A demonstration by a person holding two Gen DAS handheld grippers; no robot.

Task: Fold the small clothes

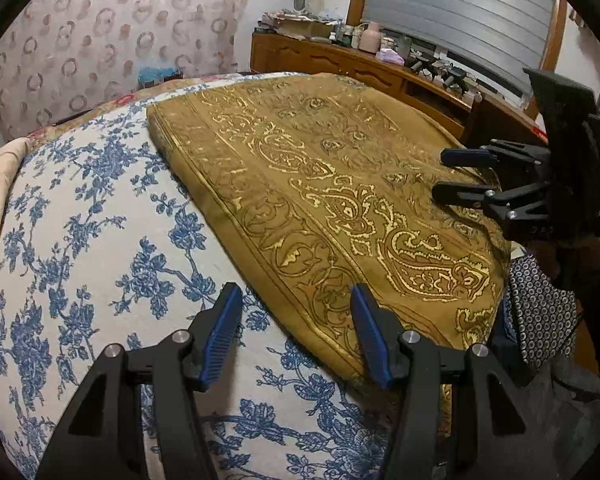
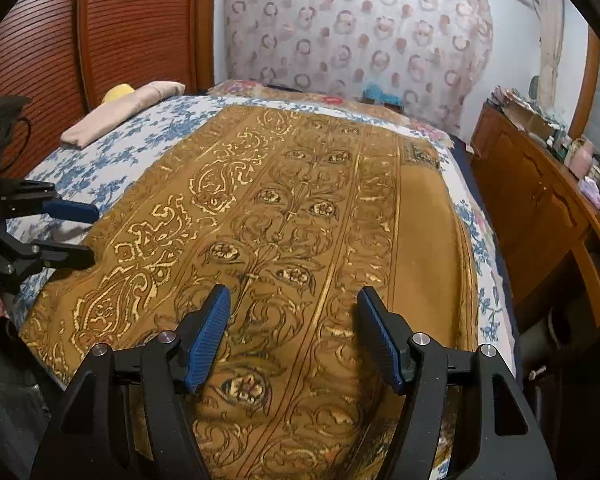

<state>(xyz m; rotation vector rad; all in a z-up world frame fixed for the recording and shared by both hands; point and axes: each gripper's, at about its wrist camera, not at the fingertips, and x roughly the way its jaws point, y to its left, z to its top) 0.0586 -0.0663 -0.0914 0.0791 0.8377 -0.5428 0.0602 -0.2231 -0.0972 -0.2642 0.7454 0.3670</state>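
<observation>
Both tools wide apart, empty: left tool [image 1: 296, 300], right tool [image 2: 294, 300]. Dotted garment [image 1: 540, 312] only in left view.

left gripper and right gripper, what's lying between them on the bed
Only the gold paisley cloth, spread flat over the blue floral sheet. The right wrist view shows nothing else between left gripper and right gripper.

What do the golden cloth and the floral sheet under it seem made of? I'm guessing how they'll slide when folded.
Golden cloth: looks like soft woven or velvety fabric with a metallic-looking gold paisley print; it shows a matte nap with shiny motifs. Floral sheet: probably plain cotton, matte, with a flat blue print and no sheen.
</observation>
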